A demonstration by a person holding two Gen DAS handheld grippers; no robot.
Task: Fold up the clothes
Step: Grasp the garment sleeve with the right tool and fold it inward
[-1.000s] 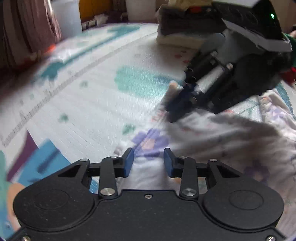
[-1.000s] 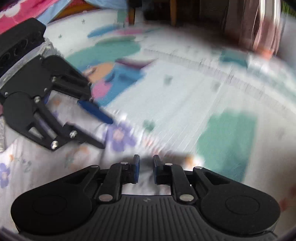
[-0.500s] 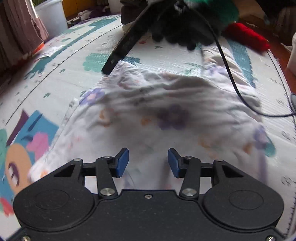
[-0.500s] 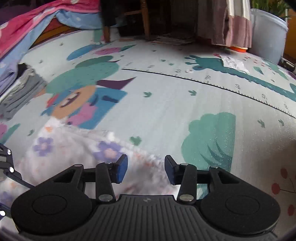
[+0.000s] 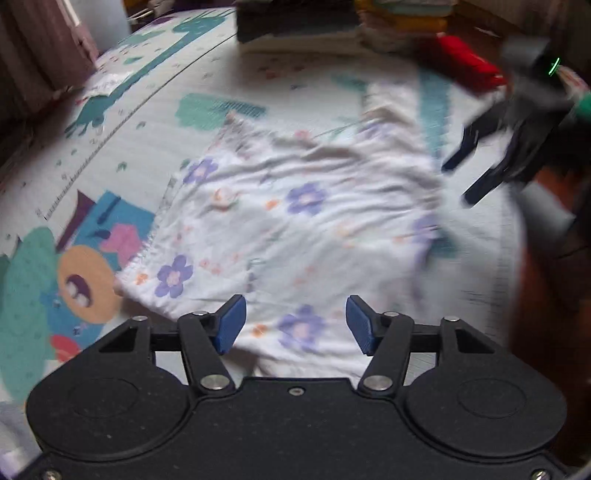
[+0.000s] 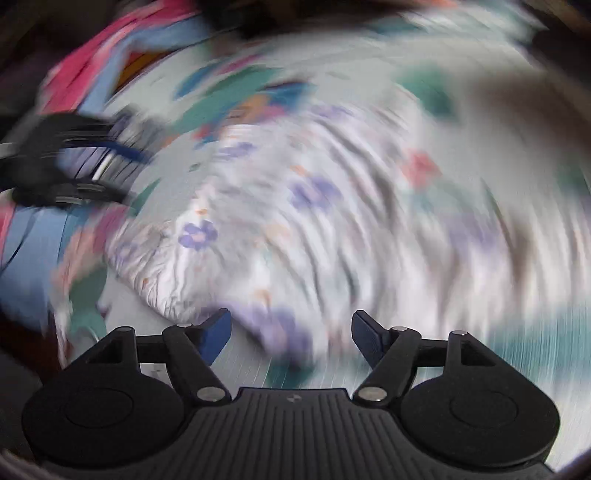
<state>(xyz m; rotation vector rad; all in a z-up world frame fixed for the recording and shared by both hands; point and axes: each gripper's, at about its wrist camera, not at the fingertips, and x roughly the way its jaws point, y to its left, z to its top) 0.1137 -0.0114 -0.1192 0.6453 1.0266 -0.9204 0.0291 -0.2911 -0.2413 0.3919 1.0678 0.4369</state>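
A white garment with purple flowers [image 5: 295,221] lies crumpled flat on the play mat [image 5: 140,122]. My left gripper [image 5: 295,325] is open and empty, just above the garment's near edge. My right gripper [image 6: 291,332] is open and empty over another edge of the same garment [image 6: 314,221]; that view is heavily blurred. The right gripper also shows in the left wrist view [image 5: 480,158] at the garment's far right side. The left gripper shows blurred at the left of the right wrist view [image 6: 74,158].
Stacks of folded clothes [image 5: 332,22] stand at the mat's far edge, with a red item [image 5: 465,66] beside them. A curtain [image 5: 33,55] hangs at the far left. Pink and blue fabric [image 6: 92,66] lies beyond the mat in the right wrist view.
Both grippers have opened wider and let go of the garment, which now lies spread on the mat. The right gripper has swung away to the garment's right side; both cameras have pulled back.
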